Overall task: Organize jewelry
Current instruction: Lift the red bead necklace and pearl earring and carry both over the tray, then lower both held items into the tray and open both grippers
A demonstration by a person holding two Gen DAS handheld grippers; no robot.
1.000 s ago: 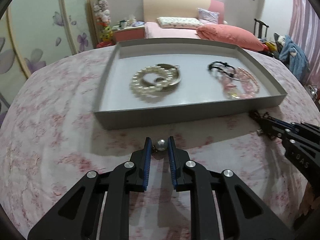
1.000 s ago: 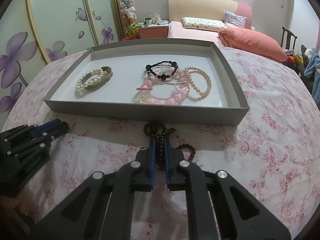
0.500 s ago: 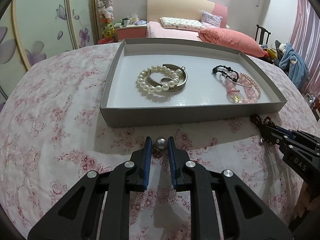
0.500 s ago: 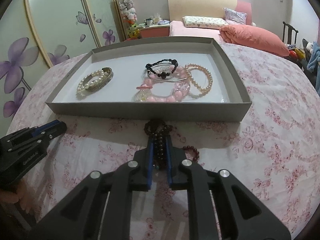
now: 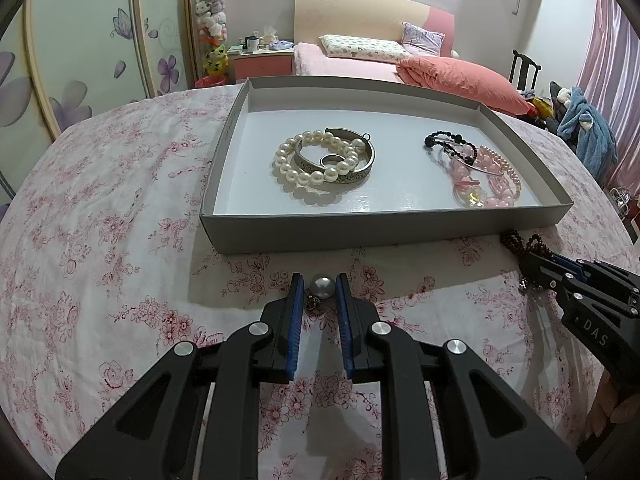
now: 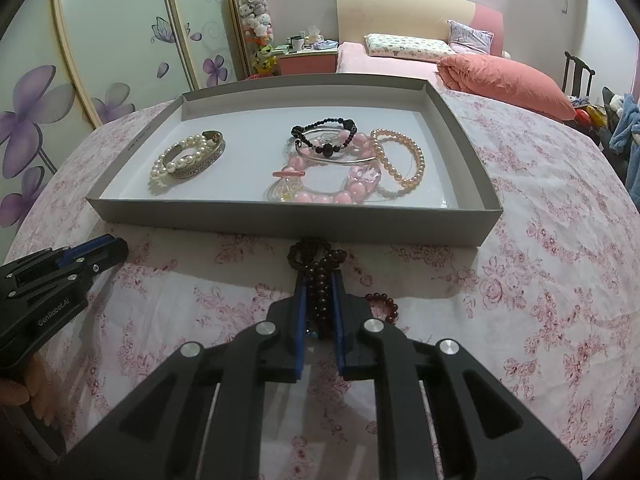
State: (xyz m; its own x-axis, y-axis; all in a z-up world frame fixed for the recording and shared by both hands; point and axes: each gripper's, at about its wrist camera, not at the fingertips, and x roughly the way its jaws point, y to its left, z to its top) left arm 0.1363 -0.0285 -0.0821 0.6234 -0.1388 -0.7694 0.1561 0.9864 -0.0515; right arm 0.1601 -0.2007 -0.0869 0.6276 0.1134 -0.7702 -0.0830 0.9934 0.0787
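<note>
A grey tray [image 5: 360, 228] [image 6: 280, 216] holds a white pearl bracelet [image 5: 316, 160] [image 6: 176, 160] on a silver bangle, plus a black bead bracelet [image 5: 450, 140] [image 6: 324, 136] and pink bead bracelets [image 5: 488, 184] [image 6: 344, 184]. My left gripper [image 5: 319, 286] is shut on a silver pearl earring [image 5: 322, 286], just in front of the tray. My right gripper [image 6: 319, 286] is shut on a dark red bead strand [image 6: 318, 264] whose loops lie on the cloth at the tray's front wall; it also shows in the left wrist view [image 5: 516, 240].
The table is covered with a pink floral cloth [image 5: 100, 240]. A bed [image 5: 360, 56] with a salmon duvet, a nightstand and a wardrobe with purple flowers [image 6: 36, 104] stand behind. A chair with clothes [image 5: 584, 128] is at the right.
Both grippers keep their hold. The left camera view has shifted, so the tray now sits further right and slightly nearer. The right gripper has barely moved.
</note>
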